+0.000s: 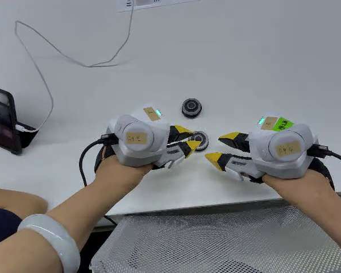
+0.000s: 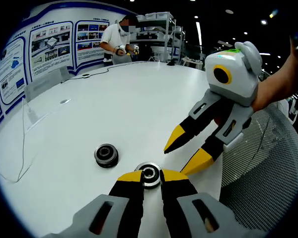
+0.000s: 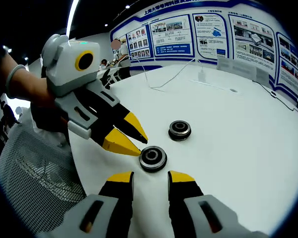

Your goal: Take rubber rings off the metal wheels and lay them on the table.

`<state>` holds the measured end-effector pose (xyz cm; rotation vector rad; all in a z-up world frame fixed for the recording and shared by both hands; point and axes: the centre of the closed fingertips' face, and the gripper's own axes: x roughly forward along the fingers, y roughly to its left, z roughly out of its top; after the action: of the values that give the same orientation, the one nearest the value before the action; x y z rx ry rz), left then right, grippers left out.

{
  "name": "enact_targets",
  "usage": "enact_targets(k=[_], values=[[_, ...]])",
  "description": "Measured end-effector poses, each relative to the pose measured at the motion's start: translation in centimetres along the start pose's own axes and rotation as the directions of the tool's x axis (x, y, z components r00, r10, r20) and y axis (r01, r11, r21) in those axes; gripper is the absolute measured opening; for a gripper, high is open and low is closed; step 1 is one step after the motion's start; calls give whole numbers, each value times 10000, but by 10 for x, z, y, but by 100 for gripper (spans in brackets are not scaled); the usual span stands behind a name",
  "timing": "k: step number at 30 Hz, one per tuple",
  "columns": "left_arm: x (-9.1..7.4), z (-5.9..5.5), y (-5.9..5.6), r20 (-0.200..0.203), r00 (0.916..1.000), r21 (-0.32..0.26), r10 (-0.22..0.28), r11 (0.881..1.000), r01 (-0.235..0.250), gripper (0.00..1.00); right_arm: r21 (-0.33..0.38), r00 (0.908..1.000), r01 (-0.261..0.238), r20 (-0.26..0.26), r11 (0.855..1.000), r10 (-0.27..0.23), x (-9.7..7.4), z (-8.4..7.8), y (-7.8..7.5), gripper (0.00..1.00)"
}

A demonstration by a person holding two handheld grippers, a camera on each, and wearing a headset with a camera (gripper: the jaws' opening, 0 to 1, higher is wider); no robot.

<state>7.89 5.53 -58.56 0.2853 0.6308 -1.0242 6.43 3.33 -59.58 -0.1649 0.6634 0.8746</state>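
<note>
Left hand-held gripper (image 1: pixel 190 137): we saw its jaws parted a little and gripping nothing. In its own view the tips sat either side of the near metal wheel (image 1: pixel 200 140). We could not tell whether they touched it.
Right hand-held gripper (image 1: pixel 215 148): its jaws stood apart and empty, aimed at the same wheel from the opposite side, with bare table (image 1: pixel 244 68) between tips and wheel.
Near metal wheel: it lay flat on the table between the two grippers, bore upward, with what we took for its black rubber ring (image 3: pixel 153 158) on the rim.
Far metal wheel (image 1: pixel 191 107): it lay flat, farther from the person and apart from both grippers, its ring also on.
Deciding relation: the near wheel lay straight ahead of the left jaws, so the left was nearer. The wheel is round and offered no long axis to align with.
Step, as we judged: no ring was off yet.
</note>
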Motion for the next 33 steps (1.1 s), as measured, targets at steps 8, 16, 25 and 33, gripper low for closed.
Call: enact_targets(k=[8,16,25,33], values=[[10,-3,3,-361,9993,279,-16,9996,26,13,458,9998,5,174,9989,-13,1,1,-2,28],[14,-3,6,-533,9985,485,-110,9987,136,13,903,9992,23,399,9959,-59,3,4,-6,28],[17,-8,6,-757,9970,775,-176,9967,235,13,1257,9985,37,532,9921,-105,3,3,-5,28],[19,-8,5,-1044,9943,1561,-222,9870,385,13,1610,9977,42,664,9870,-150,4,2,-6,28]])
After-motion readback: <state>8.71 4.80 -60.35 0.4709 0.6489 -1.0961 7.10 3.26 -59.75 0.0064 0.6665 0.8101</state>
